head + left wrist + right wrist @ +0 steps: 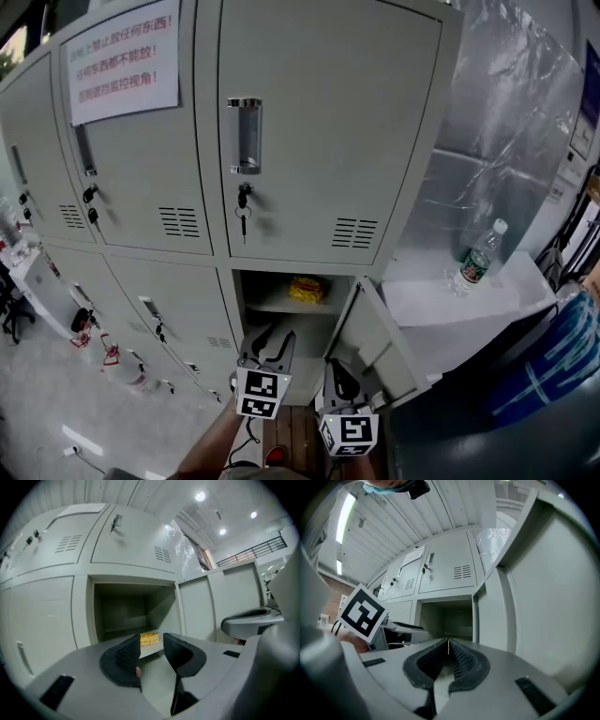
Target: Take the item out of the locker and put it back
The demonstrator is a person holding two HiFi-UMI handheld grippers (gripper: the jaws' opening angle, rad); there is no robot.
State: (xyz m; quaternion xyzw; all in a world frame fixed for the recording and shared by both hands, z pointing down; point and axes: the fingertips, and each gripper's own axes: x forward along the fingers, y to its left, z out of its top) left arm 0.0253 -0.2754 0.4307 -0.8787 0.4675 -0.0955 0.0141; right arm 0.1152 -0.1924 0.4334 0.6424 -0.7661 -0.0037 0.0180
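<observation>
At the far left, the closed locker doors (141, 187) carry a paper notice (122, 58) with red print. A key (243, 211) hangs in the lock of the upper door just right of it.

Below that door, one compartment (251, 298) stands open. Inside, on its shelf, lies the yellow item (307, 289). It looks like a crinkled snack packet, though it is too small for you to be sure. Nothing else shows in that compartment.

Your left gripper (272, 339) hangs level in front of the opening, just outside it. Its fingers (126, 654) stand apart with nothing clamped between them. In the left gripper view the yellow item (149, 638) shows through the gap, but it lies back on the shelf, clear of both pads.

Your right gripper (335, 367) sits just beside the left one, lower and to its right. Its fingers (461, 660) are pressed together, and they hold nothing.

The compartment's door (370, 342) swings out to the right of both grippers.

Farther right, a water bottle (478, 258) with a green label stands upright on a white surface (506, 291) beside the locker bank, in front of crinkled clear plastic sheeting (506, 122).
</observation>
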